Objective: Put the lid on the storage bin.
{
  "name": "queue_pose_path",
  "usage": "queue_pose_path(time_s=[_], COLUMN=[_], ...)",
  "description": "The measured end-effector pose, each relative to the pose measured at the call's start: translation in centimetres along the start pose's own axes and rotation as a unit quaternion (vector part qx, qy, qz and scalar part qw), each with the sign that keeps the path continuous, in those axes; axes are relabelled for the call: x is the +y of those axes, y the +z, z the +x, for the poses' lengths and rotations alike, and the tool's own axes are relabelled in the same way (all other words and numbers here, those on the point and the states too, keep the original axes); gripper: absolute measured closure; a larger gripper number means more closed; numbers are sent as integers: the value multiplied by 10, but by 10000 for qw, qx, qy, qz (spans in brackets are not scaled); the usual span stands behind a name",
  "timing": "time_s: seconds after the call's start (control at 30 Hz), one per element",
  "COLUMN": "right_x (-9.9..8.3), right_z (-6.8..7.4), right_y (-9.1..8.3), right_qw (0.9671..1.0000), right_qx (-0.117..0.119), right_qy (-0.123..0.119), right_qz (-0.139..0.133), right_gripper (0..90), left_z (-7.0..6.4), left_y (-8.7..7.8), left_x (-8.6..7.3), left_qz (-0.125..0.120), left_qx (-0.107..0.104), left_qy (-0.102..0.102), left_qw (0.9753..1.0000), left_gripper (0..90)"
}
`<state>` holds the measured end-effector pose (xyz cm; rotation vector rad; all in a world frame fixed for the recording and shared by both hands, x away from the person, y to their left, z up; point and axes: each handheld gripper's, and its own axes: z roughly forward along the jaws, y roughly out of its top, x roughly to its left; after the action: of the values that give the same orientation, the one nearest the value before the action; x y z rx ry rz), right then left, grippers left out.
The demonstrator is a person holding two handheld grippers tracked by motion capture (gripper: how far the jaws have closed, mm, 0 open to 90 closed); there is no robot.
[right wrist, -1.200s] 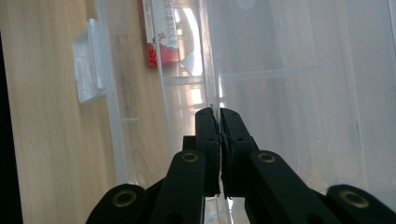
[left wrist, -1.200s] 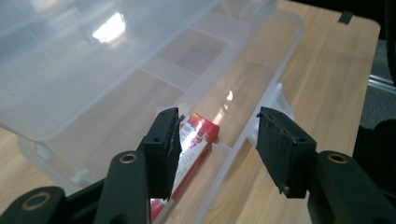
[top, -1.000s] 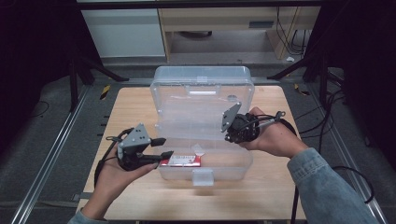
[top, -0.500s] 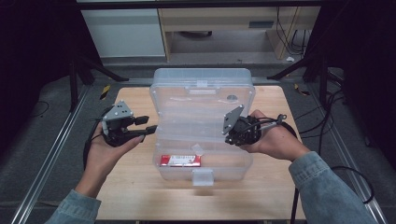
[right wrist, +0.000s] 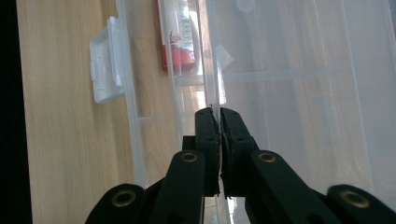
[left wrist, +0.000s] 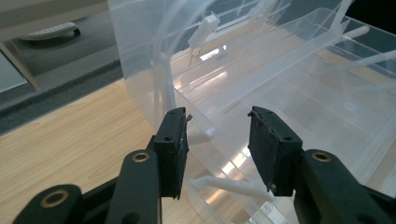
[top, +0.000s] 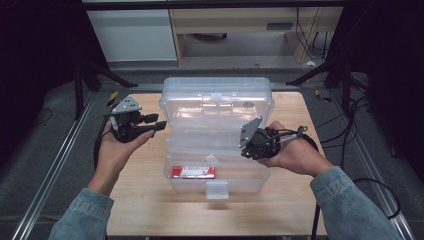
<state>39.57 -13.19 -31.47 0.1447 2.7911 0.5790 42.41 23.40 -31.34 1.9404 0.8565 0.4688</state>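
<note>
- The clear plastic box (top: pixel 216 145) lies open in the middle of the wooden surface (top: pixel 150 165), its lid (top: pixel 216 102) standing up at the far side of the box.
- A red packet (top: pixel 193 171) lies inside the box, just behind its front latch (top: pixel 216 189).
- The right gripper (right wrist: pixel 219 116) has its jaws pinched narrow on a thin wall of the box, at the box's right side.
- The left gripper (left wrist: pixel 217 140) hangs by the box's left edge, jaws wide and holding nothing.
- The box looks light, stiff, smooth and probably slippery; thin walls may flex or crack. I would take it by a rim or the latch tab, not a flat panel.
</note>
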Motion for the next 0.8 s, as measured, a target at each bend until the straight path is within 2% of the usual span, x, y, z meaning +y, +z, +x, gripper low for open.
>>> queue_pose_path(time_s=[0.07, 0.17, 0.27, 0.5, 0.67, 0.8], right_x=[-1, -1, -2, -3, -3, -5], right_z=[1, 2, 3, 4, 6, 8], right_y=[0, 1, 1, 1, 3, 5], right_qw=[10000, 10000, 10000, 10000, 10000, 9999], right_qx=[-5, 5, 17, 15, 65, 104], right_qy=[32, 34, 42, 67, 60, 57], right_qz=[-12, -22, -21, -29, -21, -21], right_gripper=[869, 868, 867, 866, 863, 858], left_z=[1, 2, 2, 2, 3, 2], left_y=[2, 4, 6, 7, 2, 3], left_x=[2, 4, 5, 3, 6, 7], left_qz=[-46, -51, 0, 122, -55, -31], left_qx=[-23, -1, -10, 115, 186, 174], left_qy=[-76, -84, -53, 26, -34, -25], left_qw=[10000, 10000, 10000, 9999, 9998, 9998], left_gripper=[567, 574, 583, 588, 576, 588])
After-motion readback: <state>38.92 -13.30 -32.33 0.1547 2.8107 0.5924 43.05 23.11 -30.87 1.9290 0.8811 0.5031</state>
